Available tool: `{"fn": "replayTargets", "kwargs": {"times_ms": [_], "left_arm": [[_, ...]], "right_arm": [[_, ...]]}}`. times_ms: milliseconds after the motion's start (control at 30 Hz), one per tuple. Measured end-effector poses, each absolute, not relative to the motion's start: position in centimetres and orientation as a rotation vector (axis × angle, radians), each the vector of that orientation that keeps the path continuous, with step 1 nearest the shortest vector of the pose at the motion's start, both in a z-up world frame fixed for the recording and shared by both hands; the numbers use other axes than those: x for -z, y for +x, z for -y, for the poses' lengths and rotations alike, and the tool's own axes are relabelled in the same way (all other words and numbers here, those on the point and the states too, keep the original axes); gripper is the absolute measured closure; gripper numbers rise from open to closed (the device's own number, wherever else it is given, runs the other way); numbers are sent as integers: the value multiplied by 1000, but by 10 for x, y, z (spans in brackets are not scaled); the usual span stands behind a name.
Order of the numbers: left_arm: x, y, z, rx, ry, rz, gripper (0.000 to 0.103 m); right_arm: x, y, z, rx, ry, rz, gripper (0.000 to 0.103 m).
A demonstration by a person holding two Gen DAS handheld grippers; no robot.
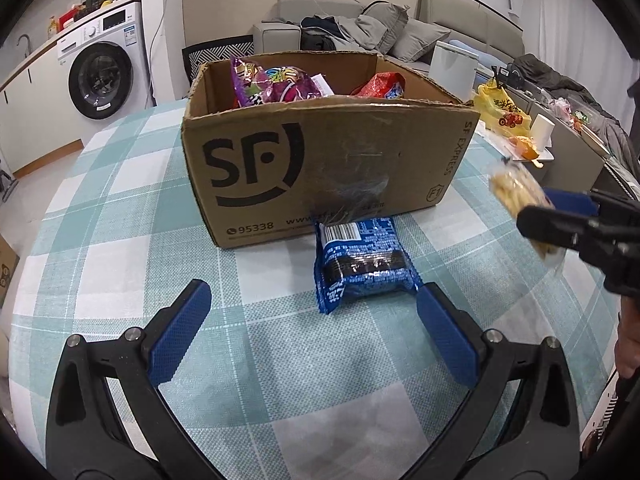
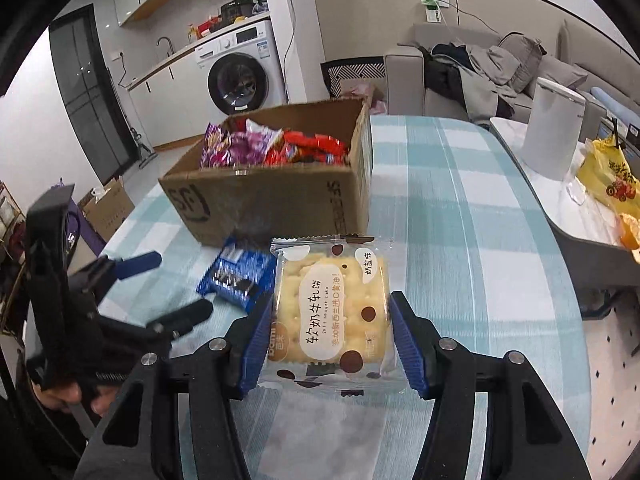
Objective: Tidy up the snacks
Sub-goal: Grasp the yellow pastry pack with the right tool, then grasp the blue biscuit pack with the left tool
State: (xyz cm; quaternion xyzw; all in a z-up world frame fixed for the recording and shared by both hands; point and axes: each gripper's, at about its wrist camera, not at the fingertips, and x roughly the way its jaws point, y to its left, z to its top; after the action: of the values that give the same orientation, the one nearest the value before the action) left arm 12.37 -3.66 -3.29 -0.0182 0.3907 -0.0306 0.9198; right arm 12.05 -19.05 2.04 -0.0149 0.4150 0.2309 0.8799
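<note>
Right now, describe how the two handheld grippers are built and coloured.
Both match: the left gripper and right gripper each have black plastic frames with triangular cut-outs, silver pivot bolts, and two fingers faced with blue textured pads. The right one's pads are ribbed. No cables or sleeves show clearly.
</note>
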Motion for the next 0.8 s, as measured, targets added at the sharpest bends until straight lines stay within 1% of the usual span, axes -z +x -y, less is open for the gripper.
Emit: {"fn": "replayTargets", "kwargs": {"times_ms": [167,567,733,800], "left_arm": [[36,140,46,67,-29,-825,1],[56,180,75,65,12,-900,1],[59,191,82,81,6,-921,9],[61,194,86,91,11,-929,22]], "right_arm": [[-29,133,192,-481,-2,-838,45],[-20,139,206,-459,19,-859,45],[-21,139,210,-454,30,-858,45],[-22,138,210,-454,29,-857,45]]}}
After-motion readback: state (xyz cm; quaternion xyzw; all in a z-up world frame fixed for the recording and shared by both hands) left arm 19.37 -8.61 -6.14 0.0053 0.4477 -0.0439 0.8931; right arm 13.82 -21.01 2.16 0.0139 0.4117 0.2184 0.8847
